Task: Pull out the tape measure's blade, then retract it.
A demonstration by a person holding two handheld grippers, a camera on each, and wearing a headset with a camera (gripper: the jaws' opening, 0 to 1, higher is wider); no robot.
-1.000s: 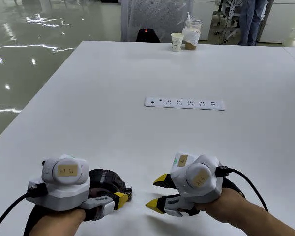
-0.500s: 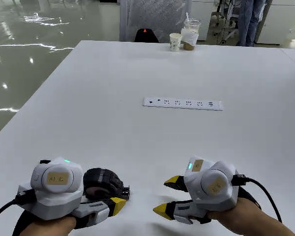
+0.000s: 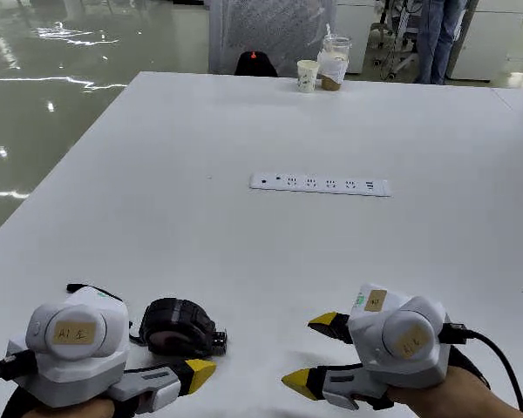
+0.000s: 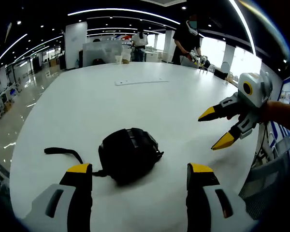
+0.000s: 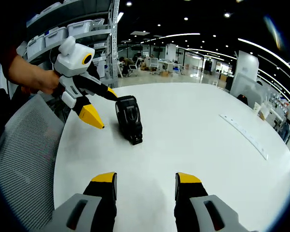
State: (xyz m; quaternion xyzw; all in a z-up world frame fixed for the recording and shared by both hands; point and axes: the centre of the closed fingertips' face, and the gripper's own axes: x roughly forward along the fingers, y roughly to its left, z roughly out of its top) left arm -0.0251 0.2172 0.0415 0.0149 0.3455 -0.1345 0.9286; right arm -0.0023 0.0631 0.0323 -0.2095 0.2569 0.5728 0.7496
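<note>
We're seeing a smooth, matt white table [image 3: 244, 244] here, and the tape measure [image 3: 179, 326] looks like matt black rubbery plastic. The left gripper [image 5: 101, 104] and right gripper [image 3: 309, 350] wear satin white plastic shells, and the floor [image 3: 44, 104] is glossy as a mirror.

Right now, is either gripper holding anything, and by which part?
Nothing held. Tape measure lies free on the table before the open left gripper; right gripper open, empty.

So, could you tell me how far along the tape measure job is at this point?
Nothing shows as done: the tape measure lies on the table with no blade out. Nothing is in hand: the left gripper is open just short of it, the right gripper open nearby. Gripping, pulling and retracting look left.
</note>
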